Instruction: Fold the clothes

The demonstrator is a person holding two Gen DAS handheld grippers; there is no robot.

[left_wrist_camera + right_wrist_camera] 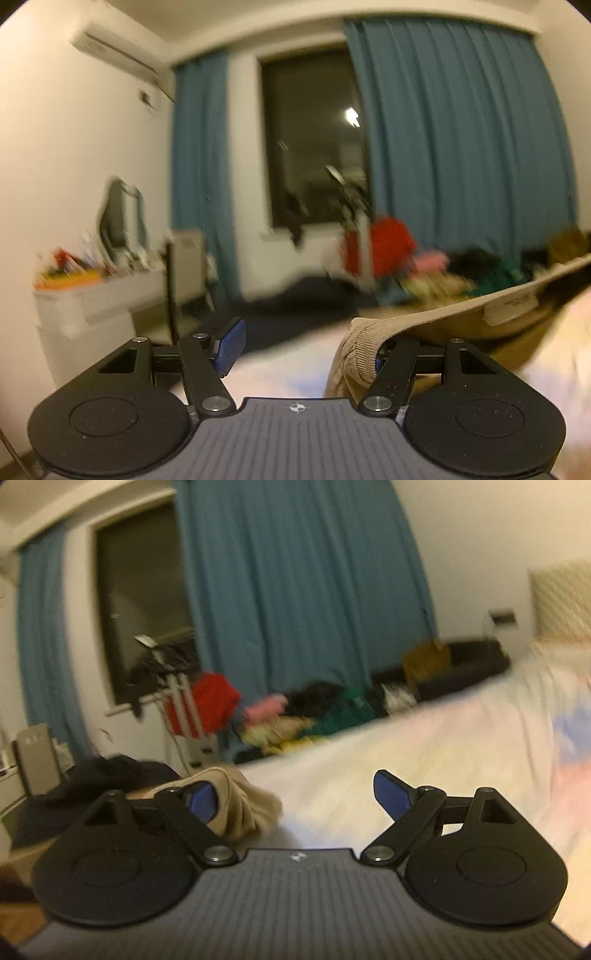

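White walls (74,155) enclosed the room, with a wall-mounted air conditioner (118,51) at the upper left of the left wrist view. A dark window (314,147) stood at centre, showing one bright reflected light spot (352,116). Teal curtains (461,140) hung at both sides of it, the right one wider. A white cabinet (96,299) with blurred clutter on top occupied the left edge. A red item (210,701) hung on a stand below the window. A heap of mixed coloured clothing (314,716) lay against the curtain base. The bed (424,746) carried a pale sheet; a padded headboard (561,602) appeared at the upper right of the right wrist view. Both views were blurred.
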